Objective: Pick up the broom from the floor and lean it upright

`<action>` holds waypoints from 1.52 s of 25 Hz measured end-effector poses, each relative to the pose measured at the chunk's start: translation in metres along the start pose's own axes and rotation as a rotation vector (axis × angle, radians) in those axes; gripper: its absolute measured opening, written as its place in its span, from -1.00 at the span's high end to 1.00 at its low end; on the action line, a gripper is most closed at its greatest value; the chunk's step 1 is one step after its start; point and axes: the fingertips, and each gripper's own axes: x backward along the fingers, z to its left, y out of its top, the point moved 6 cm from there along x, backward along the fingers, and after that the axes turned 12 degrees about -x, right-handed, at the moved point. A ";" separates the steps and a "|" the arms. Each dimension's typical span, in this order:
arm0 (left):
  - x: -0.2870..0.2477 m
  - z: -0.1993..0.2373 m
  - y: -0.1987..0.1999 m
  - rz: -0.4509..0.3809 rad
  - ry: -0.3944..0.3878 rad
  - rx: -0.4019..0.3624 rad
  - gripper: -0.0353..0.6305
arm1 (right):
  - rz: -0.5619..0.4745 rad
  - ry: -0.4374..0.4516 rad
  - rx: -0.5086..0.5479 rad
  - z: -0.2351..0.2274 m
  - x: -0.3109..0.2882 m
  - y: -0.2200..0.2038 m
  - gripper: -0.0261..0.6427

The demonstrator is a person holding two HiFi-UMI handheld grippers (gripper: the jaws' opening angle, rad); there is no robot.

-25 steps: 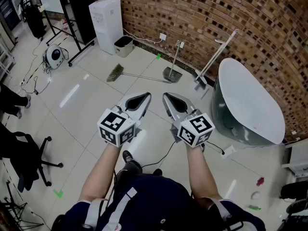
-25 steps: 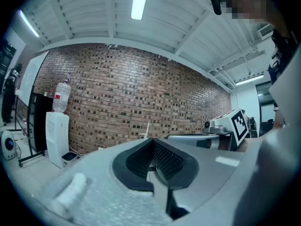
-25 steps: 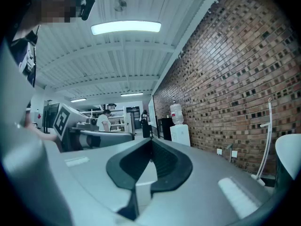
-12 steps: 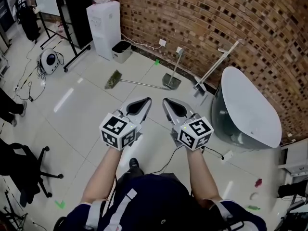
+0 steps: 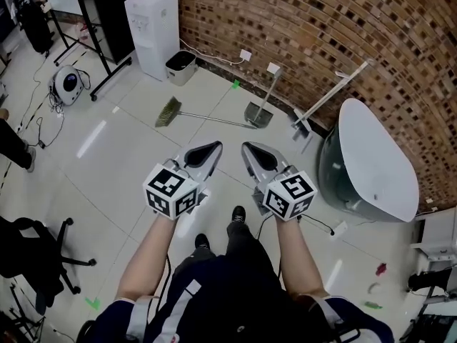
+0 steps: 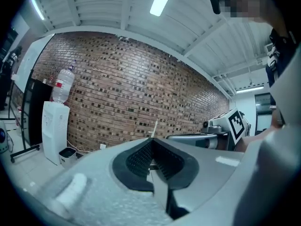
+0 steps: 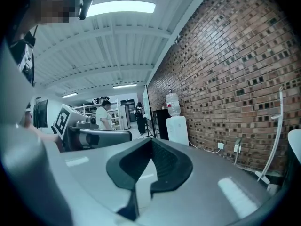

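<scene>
The broom (image 5: 203, 117) lies flat on the white tiled floor, its brush (image 5: 168, 111) to the left and its thin handle running right toward the dustpan (image 5: 258, 113). My left gripper (image 5: 214, 147) and right gripper (image 5: 248, 148) hang side by side in the air, nearer to me than the broom and well apart from it. Both are shut with nothing between the jaws. In the left gripper view the left gripper (image 6: 151, 141) points at the brick wall, and in the right gripper view the right gripper (image 7: 151, 141) does too. Neither of these views shows the broom.
The brick wall (image 5: 321, 20) runs across the back. A water dispenser (image 5: 151, 21) and a small bin (image 5: 179, 66) stand at its left. A white mop (image 5: 328, 95) leans on it, with a white tub (image 5: 375, 159) at the right. An office chair (image 5: 36, 252) stands at left.
The person has stepped forward toward the wall, one shoe now ahead between the arms. Both grippers travelled along, still side by side and shut. The broom has not moved.
</scene>
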 end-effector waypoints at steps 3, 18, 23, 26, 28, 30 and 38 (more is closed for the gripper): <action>-0.022 0.025 -0.004 0.000 0.012 0.019 0.89 | 0.000 0.025 0.004 -0.019 -0.024 0.008 0.91; -0.188 0.124 0.022 0.046 0.027 -0.043 0.89 | -0.065 0.165 0.075 -0.156 -0.117 0.085 0.91; -0.219 0.158 0.016 0.070 0.002 -0.046 0.89 | -0.036 0.115 0.056 -0.191 -0.147 0.089 0.91; -0.241 0.186 0.008 0.075 -0.036 -0.044 0.89 | -0.032 0.069 0.053 -0.210 -0.169 0.095 0.91; -0.256 0.208 0.002 0.074 -0.069 -0.038 0.89 | -0.022 0.031 0.049 -0.223 -0.187 0.095 0.91; -0.271 0.232 -0.005 0.072 -0.113 -0.036 0.89 | -0.016 -0.018 0.039 -0.236 -0.207 0.095 0.91; -0.332 0.338 -0.036 0.119 -0.333 -0.035 0.89 | -0.004 -0.258 -0.012 -0.279 -0.289 0.106 0.91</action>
